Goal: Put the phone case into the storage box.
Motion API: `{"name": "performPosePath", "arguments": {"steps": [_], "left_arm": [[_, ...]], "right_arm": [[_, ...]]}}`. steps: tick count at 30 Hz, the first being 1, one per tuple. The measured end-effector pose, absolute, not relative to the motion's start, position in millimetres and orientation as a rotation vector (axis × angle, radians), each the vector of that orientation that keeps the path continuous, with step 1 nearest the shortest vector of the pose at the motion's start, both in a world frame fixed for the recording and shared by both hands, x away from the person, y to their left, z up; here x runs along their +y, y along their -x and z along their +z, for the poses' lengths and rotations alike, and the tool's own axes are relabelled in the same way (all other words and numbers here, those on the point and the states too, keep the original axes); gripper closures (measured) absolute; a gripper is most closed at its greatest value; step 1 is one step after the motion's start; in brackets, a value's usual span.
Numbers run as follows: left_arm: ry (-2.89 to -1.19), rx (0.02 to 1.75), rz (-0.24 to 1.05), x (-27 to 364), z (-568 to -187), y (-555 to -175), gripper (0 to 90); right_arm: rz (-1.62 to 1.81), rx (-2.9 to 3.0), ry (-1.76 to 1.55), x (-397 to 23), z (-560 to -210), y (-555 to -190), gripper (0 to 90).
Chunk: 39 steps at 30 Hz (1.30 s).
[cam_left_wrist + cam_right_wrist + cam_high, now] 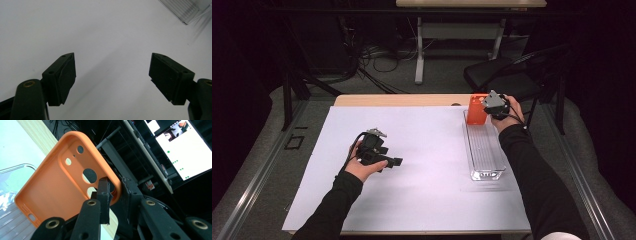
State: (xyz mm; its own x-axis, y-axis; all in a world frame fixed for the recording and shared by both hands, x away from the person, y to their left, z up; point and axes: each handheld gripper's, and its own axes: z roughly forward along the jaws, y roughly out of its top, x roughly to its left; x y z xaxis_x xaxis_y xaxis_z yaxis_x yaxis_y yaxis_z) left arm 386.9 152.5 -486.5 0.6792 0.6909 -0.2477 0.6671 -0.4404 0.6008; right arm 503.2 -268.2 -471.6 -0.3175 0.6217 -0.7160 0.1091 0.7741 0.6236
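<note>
the soft orange silicone phone case hangs over the far end of the clear ribbed plastic tray, pinched at its edge by the right gripper. best to lower it flat inside before letting go. the left gripper rests spread, empty, above the white sheet.

Room was dark; grey carpet floor, cable tangle, black chair, second desk, lit monitor behind.
</note>
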Motion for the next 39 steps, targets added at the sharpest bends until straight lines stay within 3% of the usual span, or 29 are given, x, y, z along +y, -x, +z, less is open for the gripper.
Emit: {"name": "performPosePath", "arguments": {"steps": [12, 22, 39], "left_arm": [[-2.199, 1.041, 0.047, 153.4, -485.7, -386.6, 21.8], [-2.196, 1.044, 0.045, 155.0, -487.2, -386.2, 21.8], [-2.186, 1.035, 0.040, 155.3, -487.0, -389.9, 21.8]], "right_arm": [[0.597, 1.857, -0.624, -271.6, -471.3, -504.4, 67.2], [0.605, 1.878, -0.664, -274.5, -470.5, -498.6, 53.2], [0.629, 1.951, -0.806, -278.0, -458.3, -462.2, 45.0]]}}
